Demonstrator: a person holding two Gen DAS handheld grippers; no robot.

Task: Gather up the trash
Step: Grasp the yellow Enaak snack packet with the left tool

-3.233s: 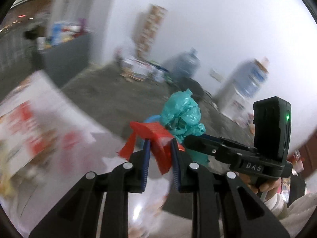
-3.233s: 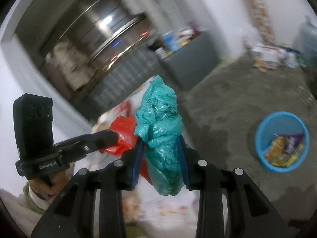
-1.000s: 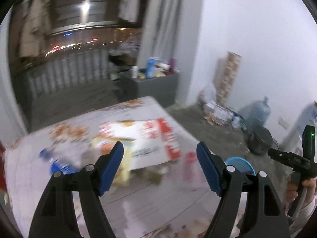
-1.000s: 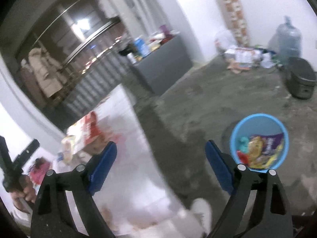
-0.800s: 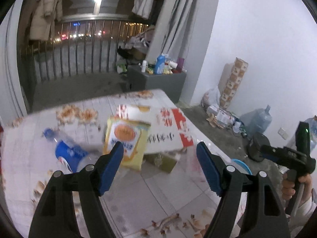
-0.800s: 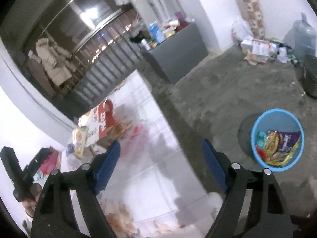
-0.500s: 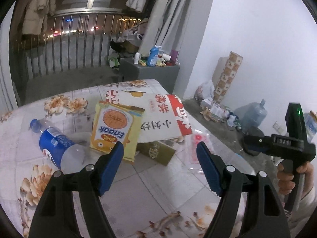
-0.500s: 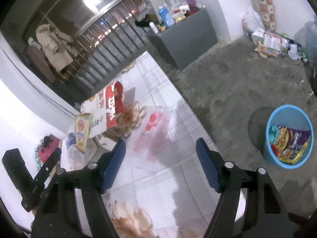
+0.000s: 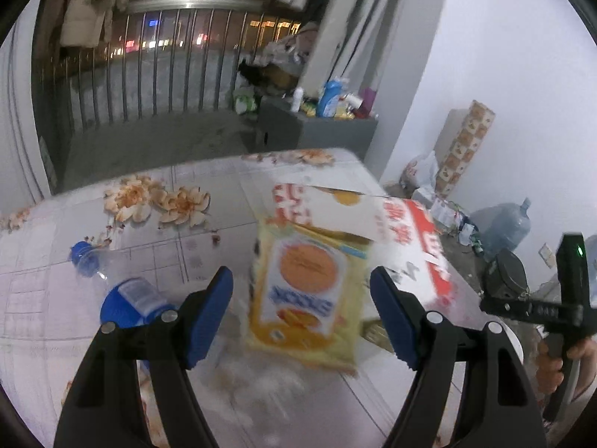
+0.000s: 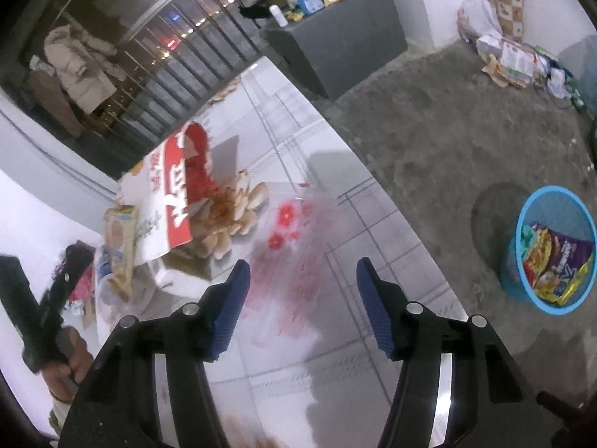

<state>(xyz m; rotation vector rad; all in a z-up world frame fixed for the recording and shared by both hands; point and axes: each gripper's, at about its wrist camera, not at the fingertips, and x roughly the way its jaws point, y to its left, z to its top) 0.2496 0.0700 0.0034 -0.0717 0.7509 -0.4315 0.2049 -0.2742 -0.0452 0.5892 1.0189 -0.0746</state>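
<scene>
A blue waste basket [image 10: 551, 250] is seen on the grey concrete floor [image 10: 429, 156], well apart from the table [image 10: 283, 119]; inside it are held a purple snack wrapper [image 10: 563, 257], a yellow-orange printed packet beside it, and a scrap of teal plastic [image 10: 527, 237] against the left wall; the print on these is too small to be read. On the flower-patterned table a yellow snack packet [image 9: 309, 291] is shown lying partly over a white and red paper bag [image 9: 377, 220]; an orange disc and a blurred blue word are carried on the packet, but the word cannot be made out; large red characters are printed on the bag. A clear plastic bottle [image 9: 123, 295] with a blue cap and blue label is laid on its side to the left of the packet; its label cannot be read. A thin clear plastic bag with red print [image 10: 291, 254], blurred, is spread flat near the table's edge, just beside the paper bag. A large water jug [image 9: 503, 226] is stood by the white wall; bottles and packets are crowded on a grey cabinet [image 10: 335, 44].

The left gripper [image 9: 302, 317] is held above the yellow packet with its jaws spread wide, nothing being clasped; the right gripper [image 10: 302, 306] is held over the red-printed plastic bag, its jaws closing, the bag seen between them but not pressed.
</scene>
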